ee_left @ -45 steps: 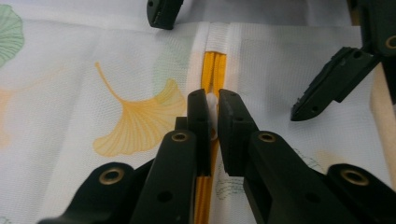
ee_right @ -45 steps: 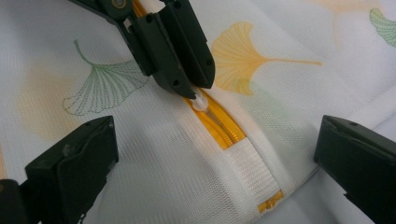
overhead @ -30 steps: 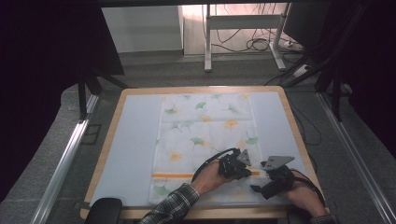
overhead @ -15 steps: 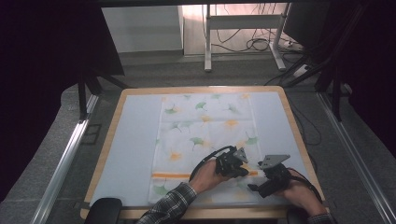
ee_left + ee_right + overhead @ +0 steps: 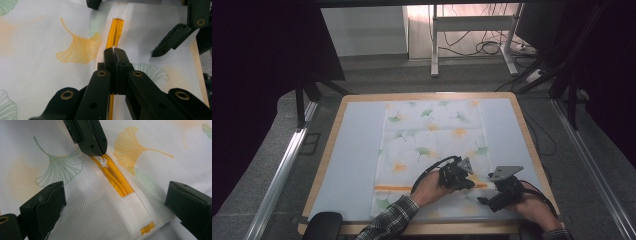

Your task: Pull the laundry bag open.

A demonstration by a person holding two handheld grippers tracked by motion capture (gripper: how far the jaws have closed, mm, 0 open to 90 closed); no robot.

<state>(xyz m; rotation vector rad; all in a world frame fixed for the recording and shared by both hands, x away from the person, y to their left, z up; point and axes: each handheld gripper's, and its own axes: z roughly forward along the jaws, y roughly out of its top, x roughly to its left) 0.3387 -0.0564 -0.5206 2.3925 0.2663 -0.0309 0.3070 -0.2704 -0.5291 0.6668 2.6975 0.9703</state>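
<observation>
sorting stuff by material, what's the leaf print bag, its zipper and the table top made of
The bag looks like fine white mesh, probably synthetic: a small woven grid shows, matte. The zipper looks like an orange plastic coil with a white slider, slightly glossy. The table top looks like a pale blue matte mat or sheet inside a light wooden rim; which one I cannot tell.

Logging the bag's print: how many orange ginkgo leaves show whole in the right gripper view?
1: an orange ginkgo leaf right of the yellow zipper. A faint orange patch sits at the top edge; others may lie outside the frame.

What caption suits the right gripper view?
Left gripper pinches the white zipper pull on a ginkgo-print mesh bag.
</observation>
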